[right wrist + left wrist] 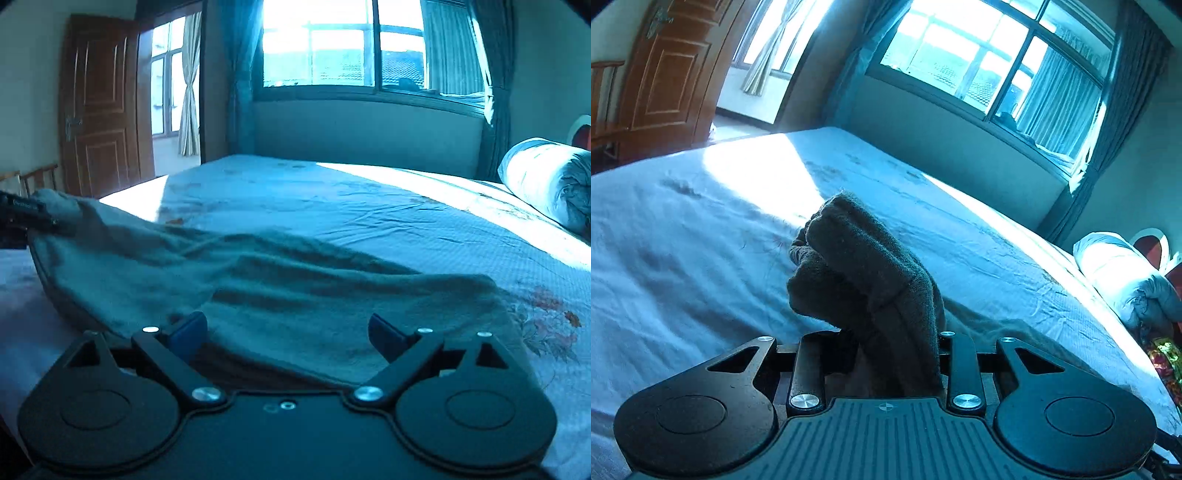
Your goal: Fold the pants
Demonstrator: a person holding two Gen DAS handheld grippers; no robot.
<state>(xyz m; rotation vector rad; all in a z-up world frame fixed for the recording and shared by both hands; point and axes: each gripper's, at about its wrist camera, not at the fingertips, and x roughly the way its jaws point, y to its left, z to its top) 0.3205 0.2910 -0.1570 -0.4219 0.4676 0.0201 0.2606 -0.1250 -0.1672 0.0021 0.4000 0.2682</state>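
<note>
Left wrist view: bed (pixel 701 229) w/ pale sheet, creased, a sun patch across the far half. Window (pixel 993 62) w/ curtains behind it, brown door (pixel 672 74) far left, rolled duvet (pixel 1123 273) at the right edge. Left claw (pixel 882 363) points slightly down over the bed, jaws drawn close and clamped on a bunched fold of the pants (pixel 864 273); the dark fuzzy cloth stands up in a lump between the fingers, lifted clear of the sheet there, rest trailing down to the right onto the bed.

Right wrist view: same room, seen lower and flatter. Bed (pixel 369 206) w/ a floral print near the right edge, window (pixel 369 48) straight ahead, door (pixel 103 107) left, duvet (pixel 546 181) right. Pants (pixel 295 288) lie spread across the near part of the bed, left end pulled up toward the left claw (pixel 22 218), seen only in part at the left edge. Right claw (pixel 288 332) sits low over the near edge of the pants, jaws wide apart, blue pads (pixel 188 332) showing, nothing gripped; cloth lies under and between them.
</note>
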